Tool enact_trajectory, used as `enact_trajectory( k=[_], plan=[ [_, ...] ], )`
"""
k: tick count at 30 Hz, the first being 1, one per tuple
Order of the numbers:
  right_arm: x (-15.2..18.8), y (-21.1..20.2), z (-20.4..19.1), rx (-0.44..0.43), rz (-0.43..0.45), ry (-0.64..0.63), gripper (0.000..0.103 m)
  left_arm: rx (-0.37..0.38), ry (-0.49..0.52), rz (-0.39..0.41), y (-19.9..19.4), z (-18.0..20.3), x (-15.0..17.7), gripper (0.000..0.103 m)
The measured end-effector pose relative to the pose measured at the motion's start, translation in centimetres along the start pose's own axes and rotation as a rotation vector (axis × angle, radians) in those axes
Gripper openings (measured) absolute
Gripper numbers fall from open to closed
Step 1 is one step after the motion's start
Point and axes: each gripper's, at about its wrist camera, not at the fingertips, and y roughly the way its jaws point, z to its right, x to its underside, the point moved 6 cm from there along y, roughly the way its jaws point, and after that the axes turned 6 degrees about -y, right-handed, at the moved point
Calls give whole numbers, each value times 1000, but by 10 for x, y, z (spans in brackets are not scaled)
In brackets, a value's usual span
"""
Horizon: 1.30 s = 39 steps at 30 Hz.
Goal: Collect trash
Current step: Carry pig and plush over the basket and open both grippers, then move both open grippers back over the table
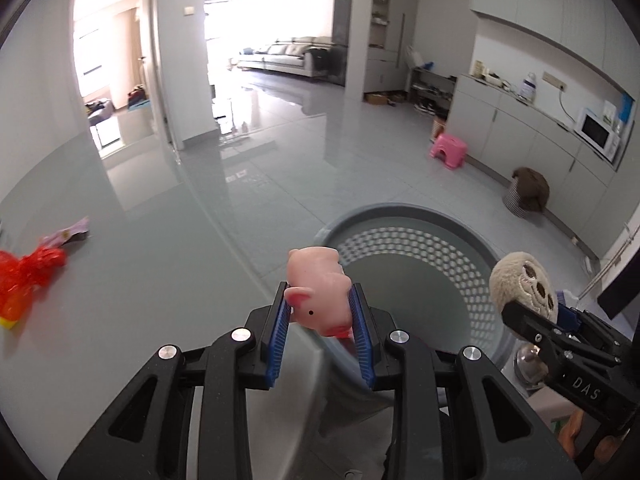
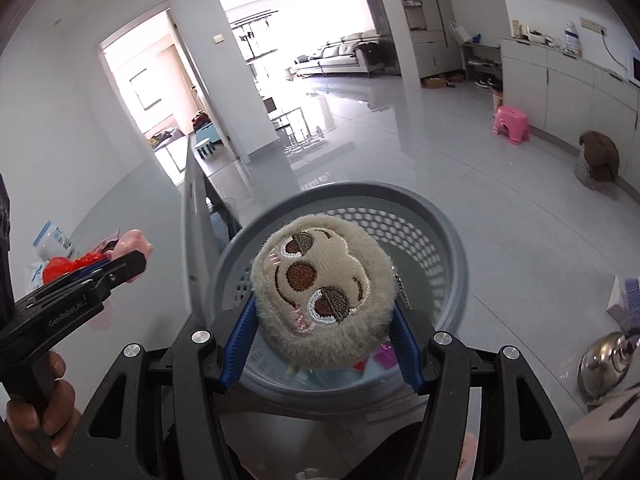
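Pink rubber pig [image 1: 320,294] pinched between the blue pads of the left gripper [image 1: 320,312], jaws narrow and pressing its flanks. It hangs at the near rim of the grey perforated basket [image 1: 420,216], right at the table edge. Right gripper [image 2: 322,320] clamps a beige plush sloth face [image 2: 320,292], jaws fairly wide around it, held directly over the basket's mouth; some pink scraps lie at the basket bottom. The basket stands on the glossy tile floor beside the grey table [image 1: 140,280]. On the table, well away from the basket: a red crumpled wrapper [image 1: 28,276] and a purple packet [image 1: 70,234]. A hand [image 2: 40,400] grips the left tool's handle. Pink stool [image 1: 448,150] by the far cabinets.
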Motion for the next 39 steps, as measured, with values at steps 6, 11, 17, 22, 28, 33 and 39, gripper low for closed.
enact_trajectory(
  k=[6,11,17,22,28,33,39],
  plan=[
    [1,16,20,2,-29,21,59,17,30,-42,27,26,2,30],
    [0,30,20,-18,-42,8,59,12,29,-70,42,27,4,30],
    [-5,43,21,-37,-64,-10,59,6,18,-86,52,23,3,30],
    [-6,42,24,-33,-51,-13,63,3,14,-80,48,26,2,41],
    [-6,34,25,-31,-31,-5,70,-9,8,-62,44,21,2,54],
    [-7,30,24,-29,-27,-3,70,-14,3,-47,37,15,1,56],
    [-5,31,18,-49,-43,11,70,-23,-12,-21,27,6,-1,64]
  ],
)
